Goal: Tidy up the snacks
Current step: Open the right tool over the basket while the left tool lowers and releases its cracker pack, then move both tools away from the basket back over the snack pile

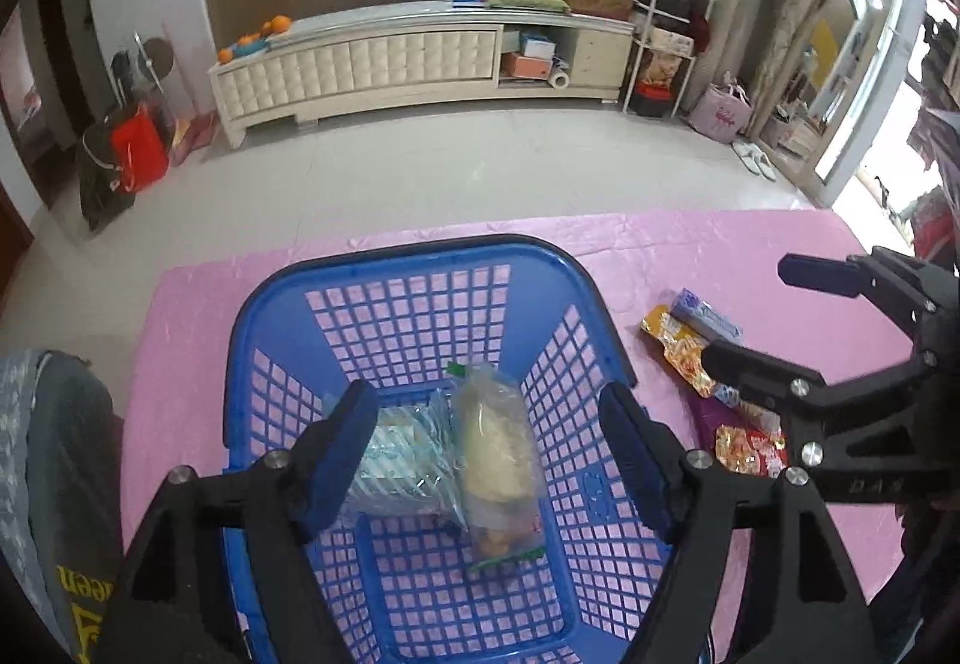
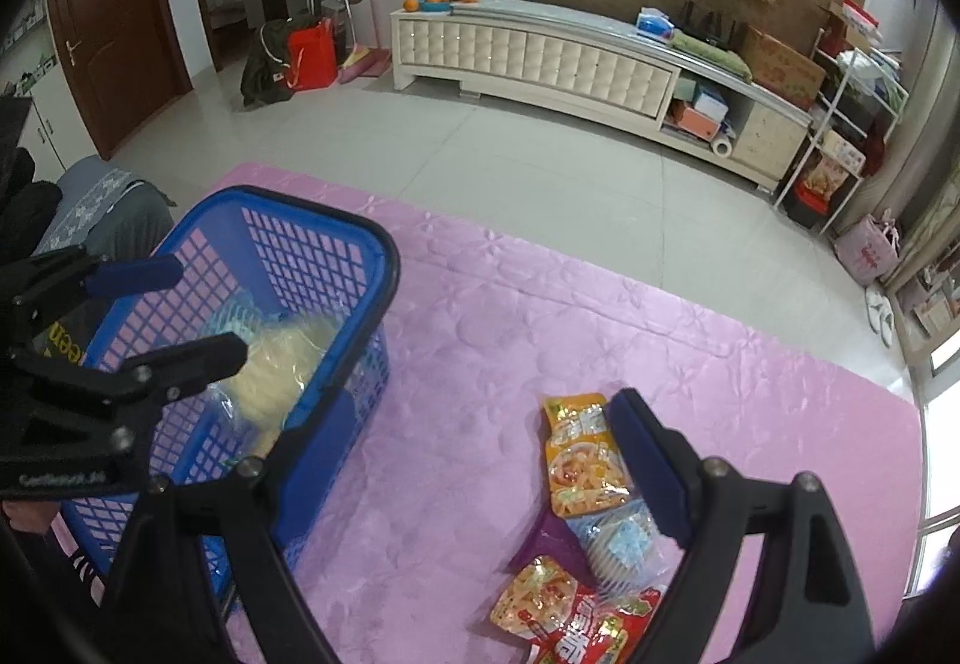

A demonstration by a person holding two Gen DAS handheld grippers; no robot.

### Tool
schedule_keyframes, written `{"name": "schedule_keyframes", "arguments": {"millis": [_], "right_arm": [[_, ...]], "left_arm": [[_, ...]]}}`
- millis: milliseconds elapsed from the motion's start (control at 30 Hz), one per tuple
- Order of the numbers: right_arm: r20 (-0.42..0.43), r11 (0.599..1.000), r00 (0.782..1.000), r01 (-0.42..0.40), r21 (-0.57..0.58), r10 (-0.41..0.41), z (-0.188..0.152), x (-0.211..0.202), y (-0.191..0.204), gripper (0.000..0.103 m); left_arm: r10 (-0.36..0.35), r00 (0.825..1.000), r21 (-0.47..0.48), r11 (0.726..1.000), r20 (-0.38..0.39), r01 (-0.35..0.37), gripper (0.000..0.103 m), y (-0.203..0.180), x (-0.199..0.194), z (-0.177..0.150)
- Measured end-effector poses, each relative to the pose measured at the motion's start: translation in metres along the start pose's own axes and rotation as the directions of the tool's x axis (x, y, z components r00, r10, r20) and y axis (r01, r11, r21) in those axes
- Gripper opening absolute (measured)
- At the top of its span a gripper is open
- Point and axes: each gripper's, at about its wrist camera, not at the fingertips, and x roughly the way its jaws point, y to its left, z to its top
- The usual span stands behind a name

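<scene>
Pink quilted cloth (image 2: pixel 480 364) covers the table, with pale floor tiles and a long cream cabinet (image 1: pixel 384 57) behind. Over the blue plastic lattice basket (image 1: pixel 414 250), the left gripper (image 1: pixel 486 445) hangs with its jaws spread and nothing pinched; below and between them lie a clear bag of pale yellow crisps (image 1: pixel 498 454) and a pale blue-striped packet (image 1: pixel 402 460) on the basket floor, touching each other. The right gripper (image 2: pixel 480 475) is spread wide too, empty, poised above the loose pile on the cloth beside the basket: an orange foil noodle sachet (image 2: pixel 579 460), a clear pack with blue print (image 2: pixel 618 544), a purple wrapper (image 2: pixel 549 544) partly beneath them, and a red-and-gold foil sachet (image 2: pixel 558 616) nearest the camera. These all look light, thin and limp; the foil is likely slick and will crumple rather than resist, and any crisp contents could crush under a hard squeeze. Lying flat and overlapping, they offer little height, so the best hold is probably across a short edge or sealed end, with one finger slid under a lifted corner. The orange sachet, lying at the far edge of the pile, seems the easiest to take first.
</scene>
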Motion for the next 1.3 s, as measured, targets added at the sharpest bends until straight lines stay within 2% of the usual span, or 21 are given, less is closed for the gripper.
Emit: {"name": "schedule_keyframes", "arguments": {"millis": [167, 500, 600, 800, 1067, 1300], "right_arm": [[-0.002, 0.999, 1.0, -0.014, 0.031, 0.014, -0.009, -0.01, -0.008, 0.09], [0.037, 0.999, 0.999, -0.007, 0.044, 0.006, -0.027, -0.062, -0.018, 0.09], [0.049, 0.998, 0.999, -0.016, 0.065, 0.013, -0.034, -0.078, -0.022, 0.09], [0.076, 0.996, 0.997, -0.012, 0.089, 0.005, -0.045, -0.109, -0.031, 0.09], [0.098, 0.993, 0.995, 0.009, 0.115, -0.021, -0.063, -0.137, -0.046, 0.09], [0.099, 0.99, 0.995, 0.014, 0.138, -0.028, -0.082, -0.146, -0.065, 0.09]], "left_arm": [[0.015, 1.0, 0.019, 1.0, -0.008, -0.015, 0.075, -0.011, -0.01, -0.007], [0.021, 0.999, 0.052, 0.998, 0.038, -0.023, 0.075, -0.035, -0.057, -0.02], [0.023, 0.998, 0.058, 0.998, 0.055, -0.026, 0.081, -0.042, -0.071, -0.023], [0.017, 0.996, 0.082, 0.996, 0.088, -0.024, 0.081, -0.063, -0.094, -0.03], [0.0, 0.994, 0.109, 0.994, 0.11, -0.012, 0.082, -0.092, -0.11, -0.032], [-0.022, 0.994, 0.13, 0.992, 0.111, 0.008, 0.082, -0.117, -0.111, -0.036]]}}
